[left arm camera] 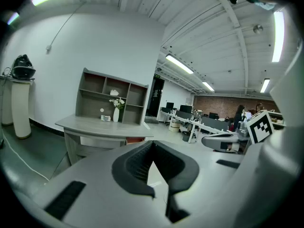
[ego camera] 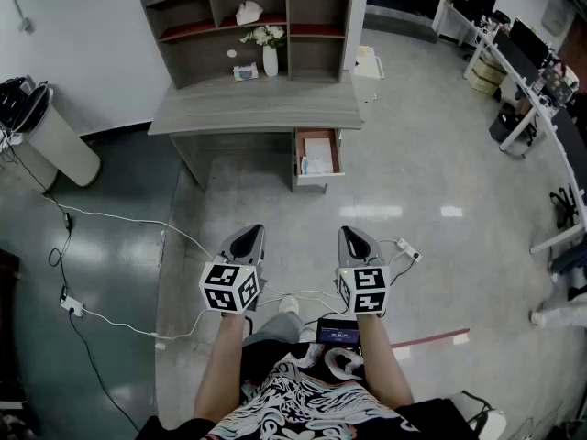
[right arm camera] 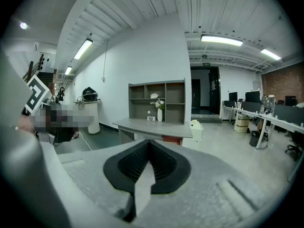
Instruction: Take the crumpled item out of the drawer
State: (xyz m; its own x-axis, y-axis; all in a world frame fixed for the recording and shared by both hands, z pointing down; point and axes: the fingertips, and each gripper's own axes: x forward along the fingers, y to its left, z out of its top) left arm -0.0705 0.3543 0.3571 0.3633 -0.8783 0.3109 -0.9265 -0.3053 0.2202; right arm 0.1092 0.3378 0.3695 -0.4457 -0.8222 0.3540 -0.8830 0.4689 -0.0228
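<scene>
The grey desk [ego camera: 257, 108] with a shelf unit stands ahead of me, a few steps away. Its right-hand drawer [ego camera: 317, 136] is pulled open, red-brown inside, and a white crumpled item [ego camera: 315, 165] lies in its front part. Both grippers hover low over the floor, well short of the desk. My left gripper [ego camera: 249, 235] and right gripper [ego camera: 354, 235] are side by side, each shut with nothing held. The left gripper [left arm camera: 152, 144] faces the desk [left arm camera: 102, 125]. The right gripper [right arm camera: 149, 141] also faces the desk [right arm camera: 152, 126], where the drawer [right arm camera: 172, 139] shows its red edge.
On the shelves sit a vase of flowers [ego camera: 270, 55], a small box [ego camera: 244, 71] and another white crumpled thing [ego camera: 248, 12]. A white cylinder stand [ego camera: 57, 140] is at left. Cables [ego camera: 119, 218] and a power strip [ego camera: 71, 306] lie on the floor. Office desks [ego camera: 523, 71] line the right.
</scene>
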